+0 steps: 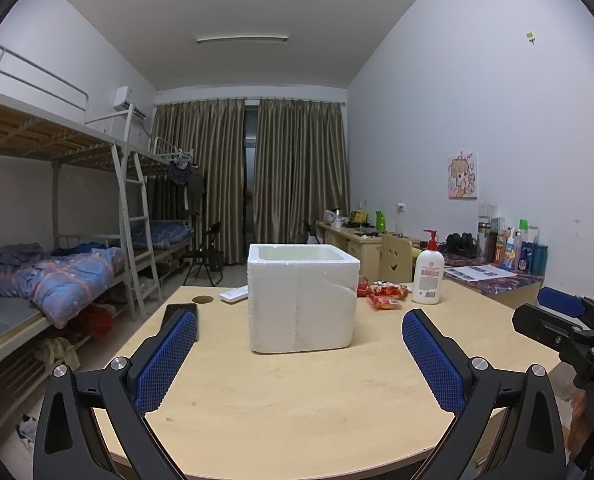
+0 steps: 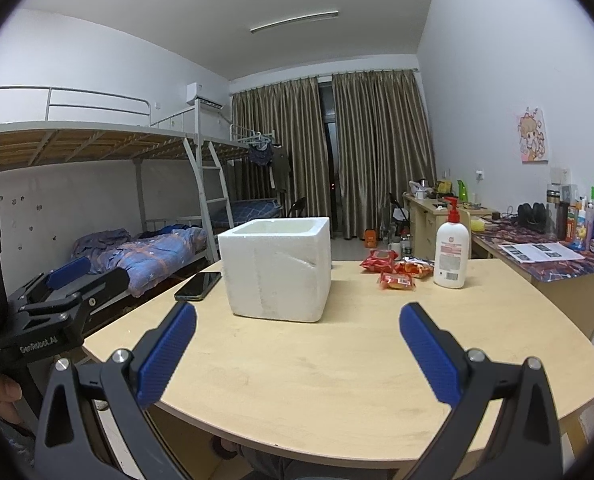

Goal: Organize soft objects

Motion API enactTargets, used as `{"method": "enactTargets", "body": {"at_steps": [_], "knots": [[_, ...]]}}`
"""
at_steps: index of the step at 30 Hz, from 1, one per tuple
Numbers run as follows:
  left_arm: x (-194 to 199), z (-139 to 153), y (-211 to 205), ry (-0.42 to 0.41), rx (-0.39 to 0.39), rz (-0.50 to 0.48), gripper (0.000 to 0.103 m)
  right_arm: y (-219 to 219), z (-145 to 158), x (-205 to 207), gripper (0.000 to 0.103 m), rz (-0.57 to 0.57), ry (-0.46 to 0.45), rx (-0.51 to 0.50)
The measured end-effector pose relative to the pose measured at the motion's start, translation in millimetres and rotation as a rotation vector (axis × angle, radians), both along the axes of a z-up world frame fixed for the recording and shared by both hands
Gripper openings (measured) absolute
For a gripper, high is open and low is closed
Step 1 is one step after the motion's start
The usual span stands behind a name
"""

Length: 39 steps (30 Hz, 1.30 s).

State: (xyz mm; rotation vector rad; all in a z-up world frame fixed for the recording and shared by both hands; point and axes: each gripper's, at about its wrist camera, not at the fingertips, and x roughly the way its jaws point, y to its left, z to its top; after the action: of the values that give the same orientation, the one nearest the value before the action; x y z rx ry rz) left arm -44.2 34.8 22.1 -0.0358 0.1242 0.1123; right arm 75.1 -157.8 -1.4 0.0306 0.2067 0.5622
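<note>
A white foam box (image 1: pixel 302 300) stands open-topped in the middle of the light wooden table (image 1: pixel 297 400); it also shows in the right wrist view (image 2: pixel 277 270). Three red snack packets (image 1: pixel 387 296) lie to its right, also in the right wrist view (image 2: pixel 397 270). My left gripper (image 1: pixel 299 344) is open and empty, held in front of the box. My right gripper (image 2: pixel 297 336) is open and empty, also short of the box. Each gripper shows at the edge of the other's view: the right one (image 1: pixel 569 316), the left one (image 2: pixel 73 280).
A white pump bottle (image 2: pixel 451 248) stands right of the packets. A black phone (image 2: pixel 198 285) lies left of the box, a white remote (image 1: pixel 233 294) behind it. Bunk beds (image 1: pixel 57 240) stand left, a cluttered desk (image 2: pixel 545 256) right.
</note>
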Motion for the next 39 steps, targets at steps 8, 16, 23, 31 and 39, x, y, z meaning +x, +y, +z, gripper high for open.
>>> {"method": "enactTargets", "body": {"at_steps": [8,16,23,31,39], "knots": [[-4.7,-7.3,-4.0,0.006,-0.01,0.009,0.103,-0.5,-8.0,-4.3,0.103,0.005,0.006,0.014],[-8.3,-12.9,-11.1,-0.001,-0.007,-0.007,0.103,-1.2,-13.3,-9.3,0.103,-0.001,0.007,0.019],[-10.6,-14.0,-10.0,0.0,-0.002,0.001,0.103,-0.4,-11.2,-11.6,0.103,-0.016,-0.005,0.017],[-9.4,-14.6,-10.7,0.002,0.0,0.005,0.103,3.8,-13.5,-12.6,0.103,-0.003,0.003,0.013],[-8.5,-14.9,-8.8,0.003,-0.005,-0.001,0.103,3.6,-12.1,-13.0,0.103,-0.012,-0.001,0.012]]}}
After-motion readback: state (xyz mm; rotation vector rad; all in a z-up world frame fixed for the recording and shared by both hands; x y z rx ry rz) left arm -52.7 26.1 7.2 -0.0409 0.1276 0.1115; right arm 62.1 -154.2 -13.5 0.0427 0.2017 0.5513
